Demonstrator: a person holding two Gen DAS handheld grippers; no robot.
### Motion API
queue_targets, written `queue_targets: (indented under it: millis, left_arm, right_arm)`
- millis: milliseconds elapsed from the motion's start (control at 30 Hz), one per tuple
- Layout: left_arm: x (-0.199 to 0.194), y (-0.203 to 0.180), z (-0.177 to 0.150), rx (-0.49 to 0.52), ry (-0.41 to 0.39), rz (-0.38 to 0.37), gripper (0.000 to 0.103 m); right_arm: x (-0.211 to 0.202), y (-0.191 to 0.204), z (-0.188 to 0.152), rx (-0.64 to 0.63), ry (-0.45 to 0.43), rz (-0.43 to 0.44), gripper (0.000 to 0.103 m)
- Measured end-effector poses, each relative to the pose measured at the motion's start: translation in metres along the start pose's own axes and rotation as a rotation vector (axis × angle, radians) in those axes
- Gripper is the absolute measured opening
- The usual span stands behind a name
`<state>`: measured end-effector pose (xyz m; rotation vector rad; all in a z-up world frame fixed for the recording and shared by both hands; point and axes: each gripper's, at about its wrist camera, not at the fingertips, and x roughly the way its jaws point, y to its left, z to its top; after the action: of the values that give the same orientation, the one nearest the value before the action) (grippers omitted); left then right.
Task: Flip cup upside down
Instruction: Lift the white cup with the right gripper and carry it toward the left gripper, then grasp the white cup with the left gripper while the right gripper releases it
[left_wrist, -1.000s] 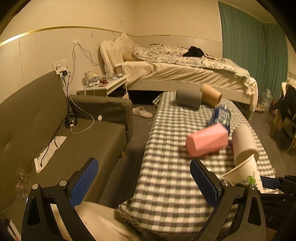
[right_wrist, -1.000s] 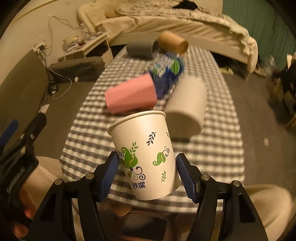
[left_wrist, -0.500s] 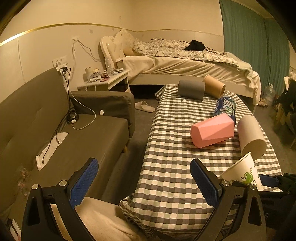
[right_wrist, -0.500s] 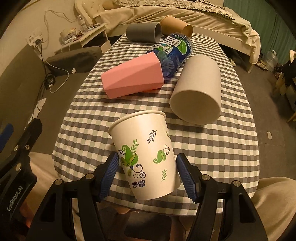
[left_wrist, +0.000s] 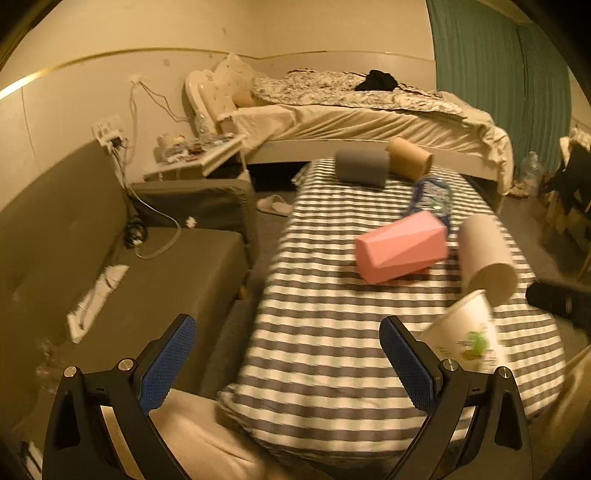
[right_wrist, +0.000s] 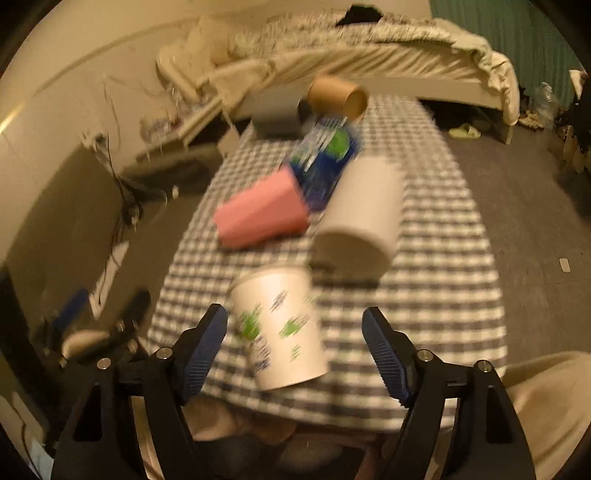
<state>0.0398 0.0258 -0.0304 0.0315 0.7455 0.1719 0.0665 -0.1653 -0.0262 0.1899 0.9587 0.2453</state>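
A white paper cup with green leaf print sits between the jaws of my right gripper, near the front edge of the checked table. The jaws stand wide apart and clear of the cup's sides. The view is blurred, so I cannot tell whether the cup rests on the table. The same cup shows in the left wrist view, tilted, to the right of my left gripper, which is open and empty over the table's front left corner.
On the table lie a pink faceted cup, a beige cup, a blue bottle, a grey cup and a brown cup. A sofa stands left, a bed behind.
My right gripper has opened and let go of the paper cup. Both views have shifted, and the right wrist view is blurred by motion.
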Motion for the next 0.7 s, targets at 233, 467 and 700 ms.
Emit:
queue_targets:
  millis: [233, 467, 700]
  left_arm:
    - [-0.009, -0.044, -0.004, -0.010, 0.075, -0.129, 0.102]
    - [0.001, -0.084, -0.007, -0.062, 0.190, -0.191, 0.102]
    - [0.021, -0.111, -0.023, -0.053, 0.269, -0.200, 0.102]
  right_arm:
    - [-0.016, -0.054, 0.009, 0.001, -0.143, -0.157, 0.079]
    - [-0.024, -0.101, 0.009, 0.097, -0.190, -0.114, 0.079]
    - [-0.027, -0.121, 0.005, 0.131, -0.188, -0.110, 0.079]
